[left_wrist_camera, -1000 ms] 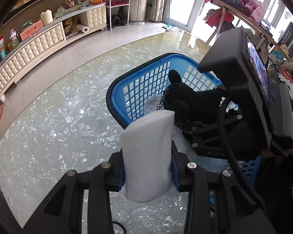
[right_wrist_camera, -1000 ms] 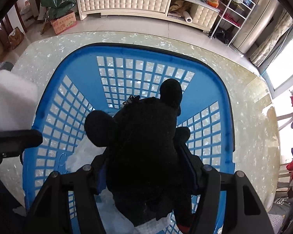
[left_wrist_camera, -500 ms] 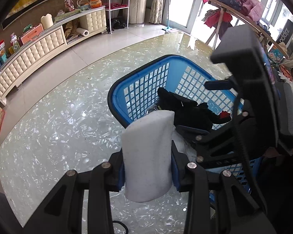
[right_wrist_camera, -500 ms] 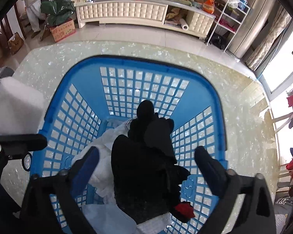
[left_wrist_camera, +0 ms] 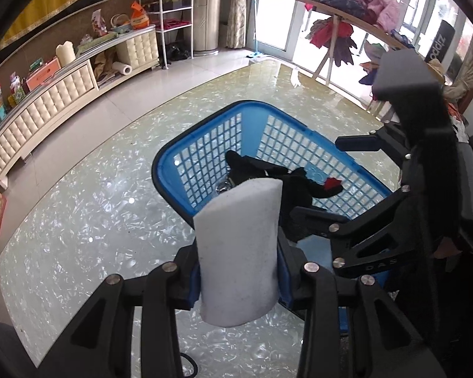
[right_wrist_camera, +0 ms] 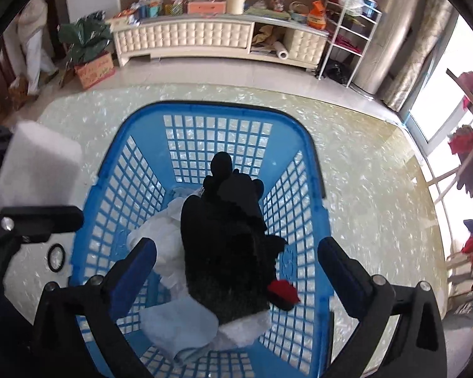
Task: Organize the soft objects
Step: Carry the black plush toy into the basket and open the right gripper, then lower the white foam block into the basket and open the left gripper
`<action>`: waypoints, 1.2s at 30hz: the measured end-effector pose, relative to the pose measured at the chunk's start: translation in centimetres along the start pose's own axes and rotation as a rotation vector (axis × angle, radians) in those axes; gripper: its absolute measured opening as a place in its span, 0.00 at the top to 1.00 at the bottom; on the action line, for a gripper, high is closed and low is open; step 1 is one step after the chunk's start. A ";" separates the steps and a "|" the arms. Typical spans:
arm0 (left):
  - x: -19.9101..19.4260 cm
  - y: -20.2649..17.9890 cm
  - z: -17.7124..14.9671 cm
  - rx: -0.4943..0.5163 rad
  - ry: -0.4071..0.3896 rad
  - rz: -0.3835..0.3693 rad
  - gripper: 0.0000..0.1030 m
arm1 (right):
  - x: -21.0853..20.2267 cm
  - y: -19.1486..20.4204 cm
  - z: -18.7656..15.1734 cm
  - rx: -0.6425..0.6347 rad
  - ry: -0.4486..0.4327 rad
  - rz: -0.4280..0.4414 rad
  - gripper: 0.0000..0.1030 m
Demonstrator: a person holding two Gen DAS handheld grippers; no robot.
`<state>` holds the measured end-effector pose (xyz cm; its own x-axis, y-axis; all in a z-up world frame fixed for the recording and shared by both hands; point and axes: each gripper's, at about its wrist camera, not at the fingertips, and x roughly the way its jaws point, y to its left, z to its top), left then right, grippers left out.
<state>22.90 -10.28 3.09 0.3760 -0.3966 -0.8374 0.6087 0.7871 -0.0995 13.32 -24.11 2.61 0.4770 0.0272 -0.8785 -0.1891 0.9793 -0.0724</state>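
Table: the pearly, marbled tabletop carries the basket.
Basket: the blue lattice basket stands upright on it, holding white cloths with the plush on top.
Black plush toy: the black plush toy lies loose inside the basket, a red patch at its near end, touching neither finger.
White foam block: the white foam block stands upright just outside the basket's near rim, above the tabletop.
Left gripper: the left gripper is clamped on the foam block, blue pads pressing both its sides.
Right gripper: the right gripper hangs above the basket, jaws spread wide and empty, one on each side of the plush.
Black ring: a small black ring lies on the tabletop beside the basket's left wall.
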 end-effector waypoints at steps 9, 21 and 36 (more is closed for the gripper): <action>-1.6 -2.4 -1.0 0.067 -0.029 -0.024 0.65 | -3.7 -1.0 -2.7 0.070 -0.036 -0.053 0.01; -2.2 -5.3 -1.4 0.137 -0.039 -0.063 0.65 | -5.3 -1.7 -5.6 0.114 -0.033 -0.092 0.01; 1.1 -7.3 -1.7 0.185 0.019 -0.087 0.65 | -5.0 -2.7 -7.4 0.160 -0.025 -0.064 0.01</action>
<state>17.73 -15.63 2.04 0.3042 -0.4486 -0.8404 0.7567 0.6497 -0.0729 5.10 -28.38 3.72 0.5057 -0.0333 -0.8621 -0.0199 0.9985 -0.0502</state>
